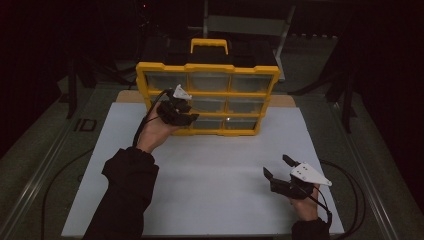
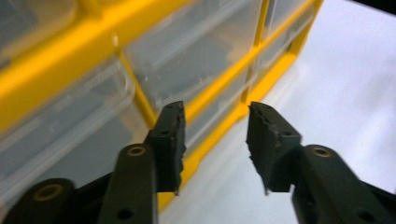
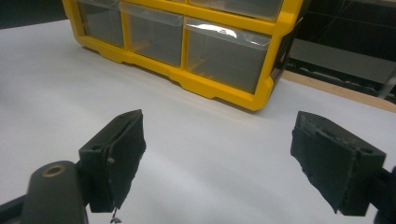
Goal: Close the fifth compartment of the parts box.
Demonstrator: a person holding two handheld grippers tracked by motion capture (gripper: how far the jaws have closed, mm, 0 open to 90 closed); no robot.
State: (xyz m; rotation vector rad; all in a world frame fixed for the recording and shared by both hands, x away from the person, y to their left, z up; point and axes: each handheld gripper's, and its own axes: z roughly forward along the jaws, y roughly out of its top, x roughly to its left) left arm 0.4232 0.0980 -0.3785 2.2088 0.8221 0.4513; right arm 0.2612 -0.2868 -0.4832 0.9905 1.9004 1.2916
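White table point(image 1: 210, 170), left gripper point(image 2: 215, 140) jaws parted, seemingly touching nothing, by yellow drawer cabinet point(image 1: 207, 67), right gripper point(image 3: 219, 163) released wide.

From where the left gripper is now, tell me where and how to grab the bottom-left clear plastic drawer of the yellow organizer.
Grip the clear drawer by its protruding top lip, coming straight at the front face of the yellow organizer. The front panel is flat and flush in its frame, so probably only that lip gives the pads purchase. The left gripper already stands open and empty just in front; jaws one above and one below the lip should do.
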